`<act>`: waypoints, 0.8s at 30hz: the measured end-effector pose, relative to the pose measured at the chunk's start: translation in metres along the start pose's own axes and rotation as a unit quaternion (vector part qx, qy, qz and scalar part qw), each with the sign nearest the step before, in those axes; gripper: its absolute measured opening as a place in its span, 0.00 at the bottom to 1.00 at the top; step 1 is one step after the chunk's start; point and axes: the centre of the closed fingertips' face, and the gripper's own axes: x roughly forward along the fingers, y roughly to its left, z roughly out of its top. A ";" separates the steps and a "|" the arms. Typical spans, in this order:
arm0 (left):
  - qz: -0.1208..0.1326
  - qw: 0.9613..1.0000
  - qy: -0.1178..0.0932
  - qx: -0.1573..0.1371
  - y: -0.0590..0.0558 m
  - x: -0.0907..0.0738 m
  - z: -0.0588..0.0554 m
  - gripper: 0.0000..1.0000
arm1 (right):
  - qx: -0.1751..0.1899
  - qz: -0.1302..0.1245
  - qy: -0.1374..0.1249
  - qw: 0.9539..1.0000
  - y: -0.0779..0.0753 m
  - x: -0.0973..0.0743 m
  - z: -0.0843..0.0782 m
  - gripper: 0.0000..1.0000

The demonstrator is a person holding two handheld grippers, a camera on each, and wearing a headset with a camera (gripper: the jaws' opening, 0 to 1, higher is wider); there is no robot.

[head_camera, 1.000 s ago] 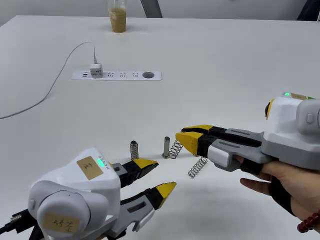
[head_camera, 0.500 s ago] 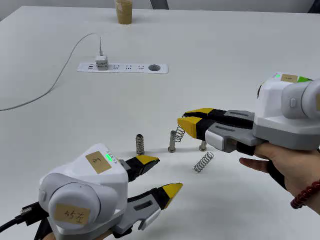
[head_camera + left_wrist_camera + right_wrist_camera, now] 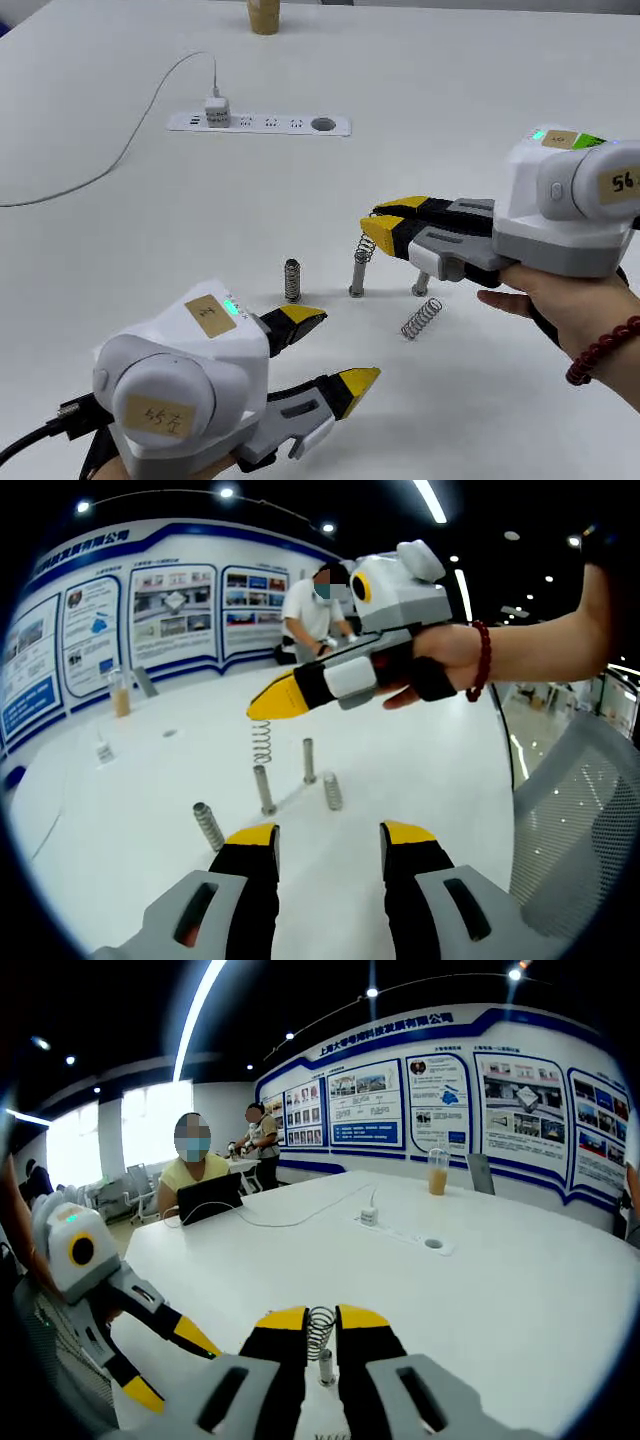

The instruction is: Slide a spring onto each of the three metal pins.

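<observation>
Hand (image 3: 550, 295) with a bead bracelet (image 3: 598, 350) held the right gripper (image 3: 372, 222) level, reaching in from the right; its sticker (image 3: 620, 182) read "95". Its jaws were clamped on a spring (image 3: 366, 247) hanging just over the middle pin (image 3: 358, 272). The left gripper (image 3: 348, 345) sat low, jaws apart, empty. A loose spring (image 3: 421, 318) lay on the table (image 3: 450, 100) by the right pin (image 3: 421, 285); the left pin (image 3: 292, 280) carried one

The left tool (image 3: 338, 348) hangs low, jaws spread apart; the right tool (image 3: 372, 222), held level, has its jaws pinched on a spring (image 3: 366, 248).
</observation>
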 end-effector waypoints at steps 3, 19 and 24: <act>0.003 1.000 0.002 -0.008 0.002 0.000 -0.001 0.43 | -0.018 -0.005 0.006 1.000 -0.002 0.003 -0.001 0.11; 0.007 1.000 0.011 -0.025 0.005 -0.001 -0.007 0.48 | -0.071 -0.005 0.029 0.997 0.000 0.011 -0.011 0.11; 0.007 1.000 0.012 -0.028 0.005 -0.001 -0.007 0.47 | -0.084 -0.003 0.040 0.996 0.000 0.014 -0.018 0.11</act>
